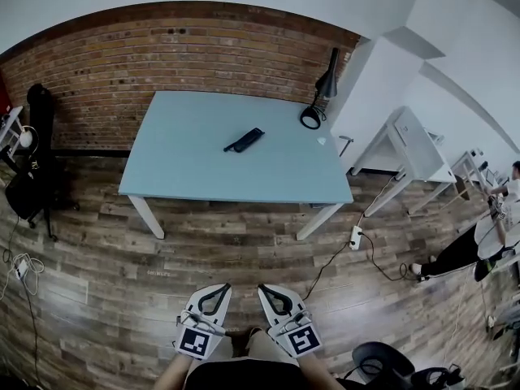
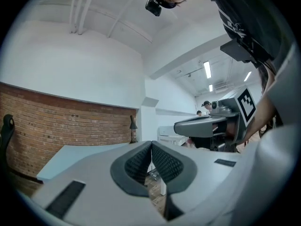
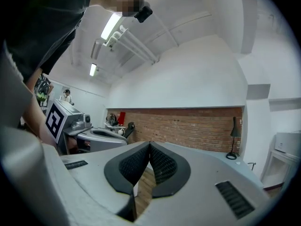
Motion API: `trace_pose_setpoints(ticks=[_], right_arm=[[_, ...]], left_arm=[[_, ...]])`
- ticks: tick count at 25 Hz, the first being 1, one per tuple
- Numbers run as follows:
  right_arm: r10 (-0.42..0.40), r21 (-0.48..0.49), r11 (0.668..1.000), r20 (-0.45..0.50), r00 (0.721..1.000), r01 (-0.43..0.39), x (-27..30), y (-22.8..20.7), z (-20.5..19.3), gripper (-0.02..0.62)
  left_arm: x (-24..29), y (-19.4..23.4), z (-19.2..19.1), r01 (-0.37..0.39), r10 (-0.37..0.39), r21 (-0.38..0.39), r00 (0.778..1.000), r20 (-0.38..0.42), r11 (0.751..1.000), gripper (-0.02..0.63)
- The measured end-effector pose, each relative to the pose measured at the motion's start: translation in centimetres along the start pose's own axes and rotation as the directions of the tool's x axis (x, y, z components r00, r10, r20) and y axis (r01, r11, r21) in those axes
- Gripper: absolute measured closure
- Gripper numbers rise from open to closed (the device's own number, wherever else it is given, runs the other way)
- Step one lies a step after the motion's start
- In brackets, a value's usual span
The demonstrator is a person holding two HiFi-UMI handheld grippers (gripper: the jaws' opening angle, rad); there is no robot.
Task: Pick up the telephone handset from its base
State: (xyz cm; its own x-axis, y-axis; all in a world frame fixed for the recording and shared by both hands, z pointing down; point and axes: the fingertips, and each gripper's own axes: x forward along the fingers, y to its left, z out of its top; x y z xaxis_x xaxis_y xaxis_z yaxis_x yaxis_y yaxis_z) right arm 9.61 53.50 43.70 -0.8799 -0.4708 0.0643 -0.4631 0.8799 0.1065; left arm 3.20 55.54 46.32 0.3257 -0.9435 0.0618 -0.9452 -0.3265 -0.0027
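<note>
The black telephone handset [image 1: 244, 140] lies on its base near the middle of a light blue table [image 1: 187, 169], far ahead of me across the wooden floor. My left gripper [image 1: 219, 291] and right gripper [image 1: 266, 291] are held side by side at the bottom of the head view, well short of the table. Both point level toward it. In the left gripper view the ribbed pads meet at the left gripper [image 2: 151, 146] tip with nothing between them. The right gripper [image 3: 149, 146] is likewise shut and empty. The telephone shows in neither gripper view.
A black desk lamp [image 1: 321, 96] stands at the table's far right corner, in front of a brick wall [image 1: 122, 63]. A power strip [image 1: 355, 236] with a cable lies on the floor by the right table leg. To the right are a white desk [image 1: 414, 149] and a person [image 1: 496, 226]; an office chair [image 1: 382, 360] is at bottom right.
</note>
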Motion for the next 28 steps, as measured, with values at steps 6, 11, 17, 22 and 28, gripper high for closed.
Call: trace_pose_setpoints(ticks=[6, 11, 17, 22, 28], right_arm=[[-0.004, 0.018, 1.0, 0.015, 1.0, 0.004, 1.7, -2.9, -0.7, 0.571], [0.033, 0.024, 0.999, 0.048, 0.998, -0.034, 4.2, -6.7, -1.0, 0.571], [0.072, 0.064, 0.995, 0.08, 0.994, -0.077, 6.3, -12.7, -1.2, 0.571], [0.057, 0.103, 0.993, 0.065, 0.996, -0.063, 6.5, -18.5, -3.0, 0.571], [0.048, 0.113, 0.992, 0.052, 0.997, -0.054, 8.5, -22.3, -4.6, 0.571]], left_arm=[[2.7, 1.2, -0.5, -0.009, 0.01, 0.005, 1.0, -0.017, 1.0, 0.575], [6.8, 2.7, 0.4, -0.05, 0.051, 0.037, 0.998, -0.024, 0.998, 0.575], [12.6, 4.2, 1.4, -0.102, 0.106, 0.065, 0.993, -0.054, 0.993, 0.575], [17.4, 4.2, 2.1, -0.129, 0.135, 0.078, 0.988, -0.076, 0.989, 0.575], [21.0, 5.2, 1.8, -0.124, 0.13, 0.08, 0.988, -0.08, 0.989, 0.575]])
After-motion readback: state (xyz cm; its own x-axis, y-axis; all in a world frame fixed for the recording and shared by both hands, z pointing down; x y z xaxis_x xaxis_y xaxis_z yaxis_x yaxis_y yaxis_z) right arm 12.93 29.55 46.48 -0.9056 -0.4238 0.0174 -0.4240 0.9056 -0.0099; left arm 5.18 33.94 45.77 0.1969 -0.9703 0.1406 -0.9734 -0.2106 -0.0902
